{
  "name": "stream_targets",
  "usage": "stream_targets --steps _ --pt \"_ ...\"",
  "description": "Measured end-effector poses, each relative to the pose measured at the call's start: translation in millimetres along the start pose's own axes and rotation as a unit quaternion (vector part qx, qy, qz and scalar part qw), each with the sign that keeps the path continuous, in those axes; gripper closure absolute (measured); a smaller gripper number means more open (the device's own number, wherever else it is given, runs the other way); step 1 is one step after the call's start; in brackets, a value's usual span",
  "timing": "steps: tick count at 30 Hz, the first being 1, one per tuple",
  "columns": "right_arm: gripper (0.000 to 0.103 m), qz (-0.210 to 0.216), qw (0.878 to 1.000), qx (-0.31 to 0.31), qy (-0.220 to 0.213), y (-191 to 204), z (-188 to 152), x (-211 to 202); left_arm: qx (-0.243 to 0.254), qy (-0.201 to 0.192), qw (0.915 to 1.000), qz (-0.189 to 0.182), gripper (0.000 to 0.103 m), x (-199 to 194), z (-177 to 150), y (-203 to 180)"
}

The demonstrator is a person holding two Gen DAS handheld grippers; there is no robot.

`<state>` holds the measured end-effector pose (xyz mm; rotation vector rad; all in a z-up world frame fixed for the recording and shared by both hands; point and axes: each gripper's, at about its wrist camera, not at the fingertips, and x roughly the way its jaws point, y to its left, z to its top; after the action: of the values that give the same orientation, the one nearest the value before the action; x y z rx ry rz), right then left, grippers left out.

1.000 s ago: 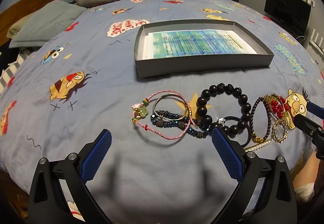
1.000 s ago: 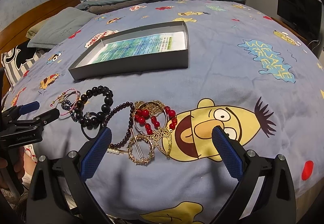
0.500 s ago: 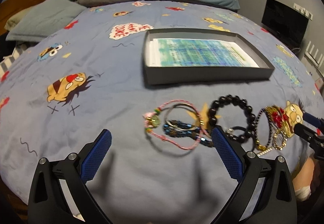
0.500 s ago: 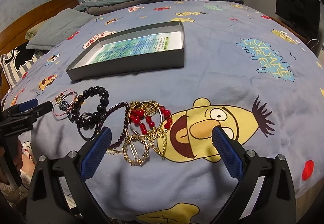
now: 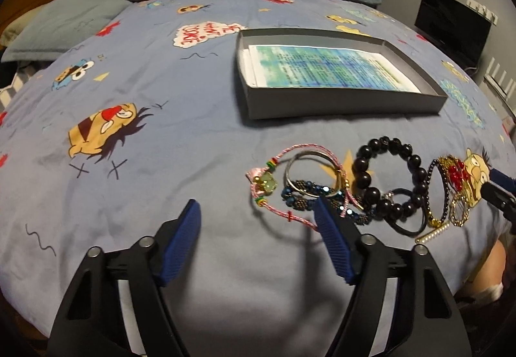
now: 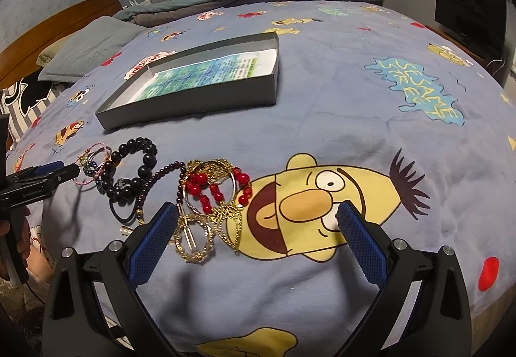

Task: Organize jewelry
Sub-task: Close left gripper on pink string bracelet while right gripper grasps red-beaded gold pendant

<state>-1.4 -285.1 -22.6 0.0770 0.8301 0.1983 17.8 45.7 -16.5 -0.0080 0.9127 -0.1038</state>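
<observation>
Jewelry in a loose row on the quilt [image 5: 180, 131], just this side of the grey box [image 5: 342, 104]. The pink cord bracelet [image 5: 292, 215] is nearest your left gripper [image 5: 258, 224] — light, limp, and it looks tangled through the silver bangle [image 5: 292, 163] and the blue bead strand [image 5: 296, 199], so lift one and I'd expect the others to drag along. Take the cord at its free loop on the near side, clear of the bangle. Big black beads [image 5: 387, 176] look heavier and stiff enough to pinch across a single bead; round and glossy, so they may roll out of the pads. Over by your right gripper [image 6: 254, 231], the gold chains [image 6: 225, 215] and red beads [image 6: 206, 186] are a knotted heap; fine links, probably snag-prone, go gently. Gold ring [image 6: 193, 241] lies flat, hard to get under.

Left jaws have just been closing to a middling gap, nothing between them, right finger over the cord's near edge. Right jaws stand wide, empty, hovering over the gold pile.

Underneath you've got a soft quilt that gives when pressed, so pieces will sink a little. Box holds only a printed sheet [image 5: 325, 66]. Beyond: pillow [image 5: 64, 24], wooden headboard [image 6: 64, 21], dark screen [image 6: 467, 15] at the right wall.
</observation>
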Motion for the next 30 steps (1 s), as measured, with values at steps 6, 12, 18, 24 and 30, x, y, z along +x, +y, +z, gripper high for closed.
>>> stream_targets --steps 6,12,18,24,30 --pt "0.025 0.006 1.0 0.006 0.003 -3 2 2 0.002 -0.001 0.9999 -0.011 0.047 -2 1 -3" --pt "0.056 0.019 1.0 0.001 0.012 1 5 8 -0.001 0.002 0.9999 -0.017 0.061 -2 2 -3" --pt "0.077 0.027 1.0 -0.007 0.012 6 8 10 -0.005 0.012 0.9998 -0.017 0.076 1 1 0" --pt "0.08 0.029 0.999 -0.012 0.01 9 12 11 -0.004 0.017 0.9997 -0.018 0.088 5 0 2" --pt "0.084 0.028 0.999 -0.019 0.009 8 15 8 -0.005 0.012 0.9997 -0.02 0.097 2 1 6"
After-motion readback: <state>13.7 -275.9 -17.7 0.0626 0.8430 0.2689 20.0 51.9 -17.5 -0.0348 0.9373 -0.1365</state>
